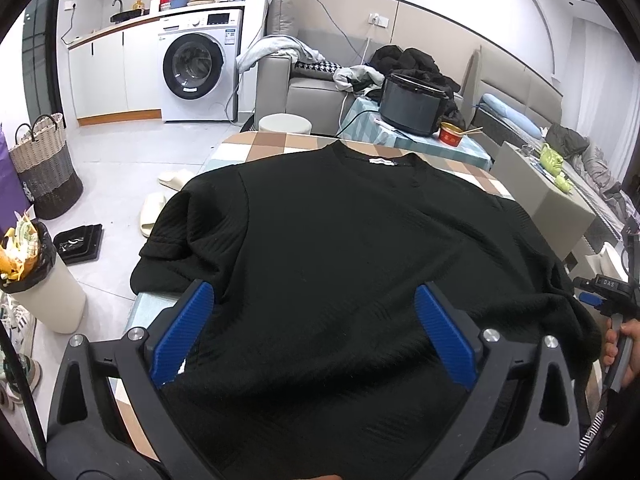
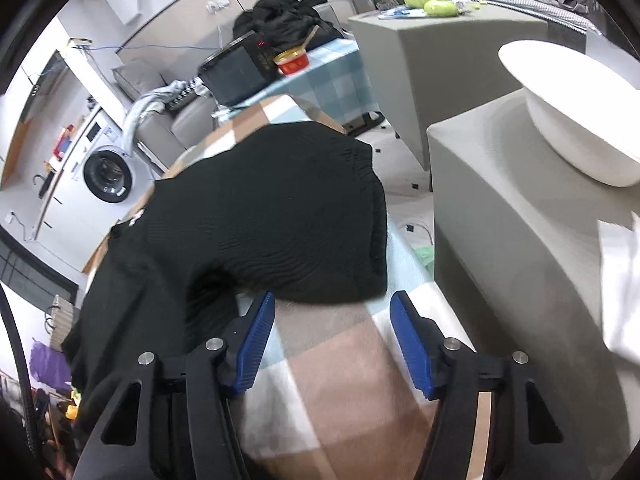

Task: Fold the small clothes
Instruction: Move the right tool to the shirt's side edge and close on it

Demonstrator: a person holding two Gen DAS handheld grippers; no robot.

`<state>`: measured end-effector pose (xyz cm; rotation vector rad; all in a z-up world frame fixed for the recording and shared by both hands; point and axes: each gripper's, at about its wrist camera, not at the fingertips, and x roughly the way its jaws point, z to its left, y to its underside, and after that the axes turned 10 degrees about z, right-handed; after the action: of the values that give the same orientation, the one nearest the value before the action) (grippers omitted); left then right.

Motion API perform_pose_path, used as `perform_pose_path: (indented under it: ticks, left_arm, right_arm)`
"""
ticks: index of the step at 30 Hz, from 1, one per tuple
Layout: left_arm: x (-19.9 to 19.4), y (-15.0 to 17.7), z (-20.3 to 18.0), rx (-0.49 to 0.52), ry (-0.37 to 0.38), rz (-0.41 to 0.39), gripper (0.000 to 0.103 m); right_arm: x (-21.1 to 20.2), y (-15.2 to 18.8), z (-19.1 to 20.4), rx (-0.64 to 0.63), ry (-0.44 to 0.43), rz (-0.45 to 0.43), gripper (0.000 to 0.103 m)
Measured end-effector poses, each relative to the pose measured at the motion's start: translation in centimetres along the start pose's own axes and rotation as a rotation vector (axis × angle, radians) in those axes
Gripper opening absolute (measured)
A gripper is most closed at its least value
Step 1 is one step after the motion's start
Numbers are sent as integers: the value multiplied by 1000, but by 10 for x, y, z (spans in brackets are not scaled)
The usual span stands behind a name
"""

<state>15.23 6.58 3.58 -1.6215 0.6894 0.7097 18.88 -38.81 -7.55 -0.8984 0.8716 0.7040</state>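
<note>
Right now your black shirt (image 1: 340, 240) lies spread over the checked desk (image 1: 276, 144), collar away from you, one sleeve bunched at the left edge and the other sleeve (image 2: 320, 216) hanging toward the desk's right side. Your left tongs (image 1: 314, 328) stand wide open above the body of the shirt, gripping nothing. Your right tongs (image 2: 332, 344) are partly open over bare tablecloth just short of that sleeve, nothing between the pads. The risk, as I judge it: if you close there you pinch the cloth cover along with the ribbed knit, and dragging it would skew the whole garment. The overhanging sleeve may also slide off the edge if tugged sideways.
</note>
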Motion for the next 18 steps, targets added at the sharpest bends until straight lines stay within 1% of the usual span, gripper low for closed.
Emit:
perform_pose_path:
  ticks: [1,2,4,5,6,7,8,9,10,13,18]
  left_arm:
    - [3,-1,1,-1,-2,2,100]
    - [6,-3,1,-3,-3,5,100]
    - [12,-5,2,-8,-6,10,100]
    - [15,-7,3,-10,-7,11,100]
    - [17,-8,4,-12,-7,14,100]
    - [19,-9,5,-14,-7,16,100]
    - [21,-10,5,-13,-5,17,100]
    - [23,-11,5,-12,-4,17,100]
    - [23,-12,5,-10,-4,16,100]
    - [24,-13,4,-6,2,11,100]
    - [26,-14,5,-12,10,9,100]
  right_arm:
    - [5,-3,0,-1,17,6,57]
    - [9,-5,-1,-1,36,10,52]
    - [18,-9,2,-8,73,25,48]
    - [21,-10,3,-12,88,26,42]
    - [23,-11,5,-26,123,12,32]
    - [25,-13,6,-32,140,15,25]
    - [24,-13,7,-38,153,7,13]
    - [25,-14,5,-33,153,0,10]
    - [24,-15,5,-28,150,-5,8]
    - [9,-19,1,-15,149,-70,8]
    - [-15,-37,-2,15,83,-137,7]
